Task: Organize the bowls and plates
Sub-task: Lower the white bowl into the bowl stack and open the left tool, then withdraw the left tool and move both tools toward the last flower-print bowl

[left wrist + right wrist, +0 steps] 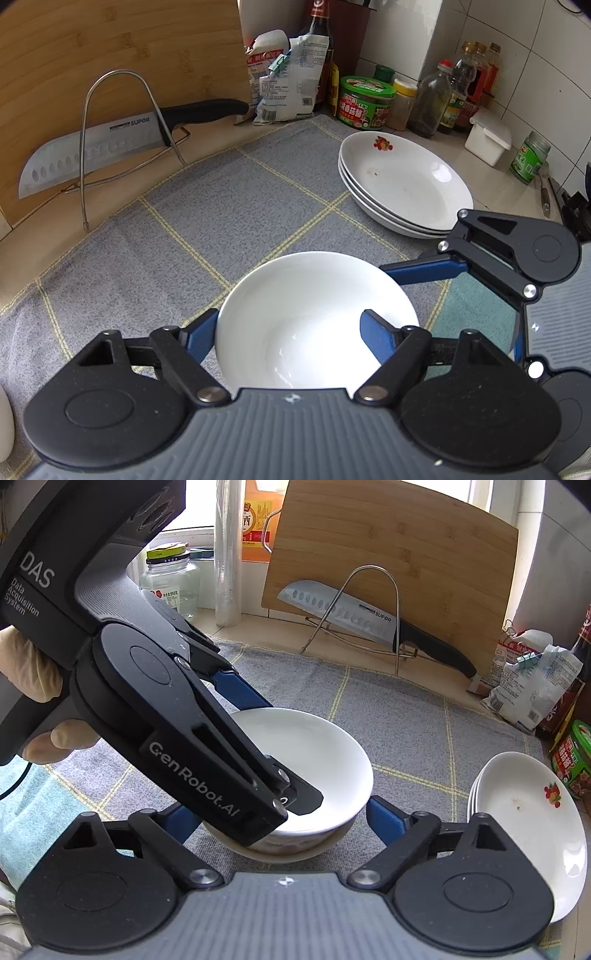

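Note:
A white bowl (295, 314) sits on top of a nested stack of bowls (295, 845) on the grey checked cloth (166, 240). My left gripper (288, 317) is shut on the top bowl. One blue finger lies against its outer left wall and the other reaches inside it. My right gripper (277, 808) stands open, its blue fingers (384, 819) on either side of the bowl stack and not pressing it. Three white plates (402, 184) with a red fruit print are stacked to the right of the bowls (524, 830).
A knife (110, 147) rests in a wire rack against an upright wooden cutting board (110, 55) at the back. Bags, bottles and jars (365, 99) crowd the back right corner by the tiled wall. A gloved hand (33, 672) holds the left gripper.

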Demonstrator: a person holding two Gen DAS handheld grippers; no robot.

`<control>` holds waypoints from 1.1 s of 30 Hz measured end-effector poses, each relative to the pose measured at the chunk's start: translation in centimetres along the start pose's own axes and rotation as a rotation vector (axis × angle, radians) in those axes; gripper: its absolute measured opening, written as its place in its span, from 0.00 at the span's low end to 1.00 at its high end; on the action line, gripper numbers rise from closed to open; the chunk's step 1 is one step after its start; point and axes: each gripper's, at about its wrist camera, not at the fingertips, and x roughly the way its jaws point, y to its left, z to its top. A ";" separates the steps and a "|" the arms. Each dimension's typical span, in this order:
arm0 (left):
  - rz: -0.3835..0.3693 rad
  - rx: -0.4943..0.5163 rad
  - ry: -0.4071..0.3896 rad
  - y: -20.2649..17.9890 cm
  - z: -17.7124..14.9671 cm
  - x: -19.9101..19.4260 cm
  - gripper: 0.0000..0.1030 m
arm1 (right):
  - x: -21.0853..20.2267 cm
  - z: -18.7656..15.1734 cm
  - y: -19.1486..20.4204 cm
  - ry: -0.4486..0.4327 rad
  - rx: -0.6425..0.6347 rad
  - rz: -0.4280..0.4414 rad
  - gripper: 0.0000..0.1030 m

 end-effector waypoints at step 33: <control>0.201 -0.218 -0.130 2.9 -3.6 -5.4 0.86 | -3.1 -0.3 3.1 -0.061 -0.002 0.149 1.00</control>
